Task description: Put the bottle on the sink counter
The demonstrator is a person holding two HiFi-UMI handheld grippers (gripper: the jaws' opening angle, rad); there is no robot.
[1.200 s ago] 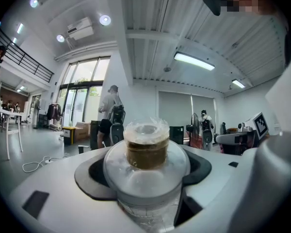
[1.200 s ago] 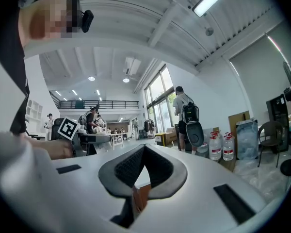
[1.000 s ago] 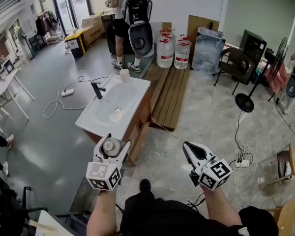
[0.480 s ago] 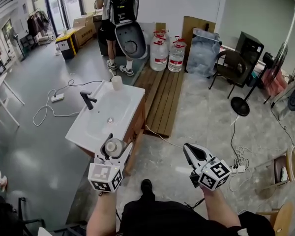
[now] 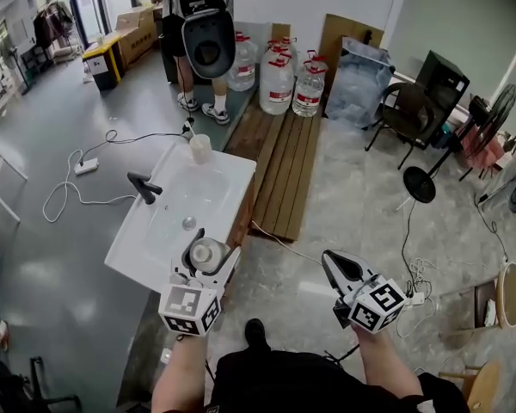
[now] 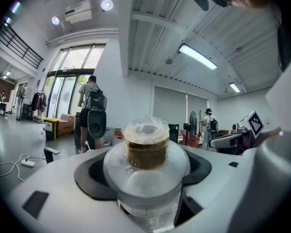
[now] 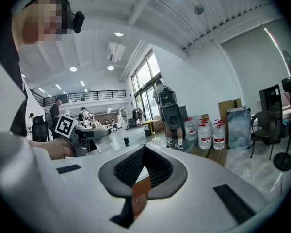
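Note:
A clear bottle (image 5: 206, 254) with a brown neck and clear cap (image 6: 146, 144) is clamped upright in my left gripper (image 5: 209, 261), which hangs over the near right edge of the white sink counter (image 5: 129, 249). The counter carries a basin, a black tap (image 5: 143, 186) and a small cup (image 5: 199, 148) at its far corner. My right gripper (image 5: 336, 263) is shut with nothing in it, held over the stone floor to the right of the cabinet; its dark pads meet in the right gripper view (image 7: 144, 165).
A wooden platform (image 5: 279, 166) runs beside the sink. Large water jugs (image 5: 277, 83) stand behind it, next to a person with a backpack (image 5: 196, 20). A cable and power strip (image 5: 86, 165) lie on the grey floor left. Chair and fan (image 5: 425, 136) stand far right.
The view has closed in on the sink, which slid down and right in the picture. My left gripper with the bottle now overlaps the counter's near edge. The right gripper has kept its place.

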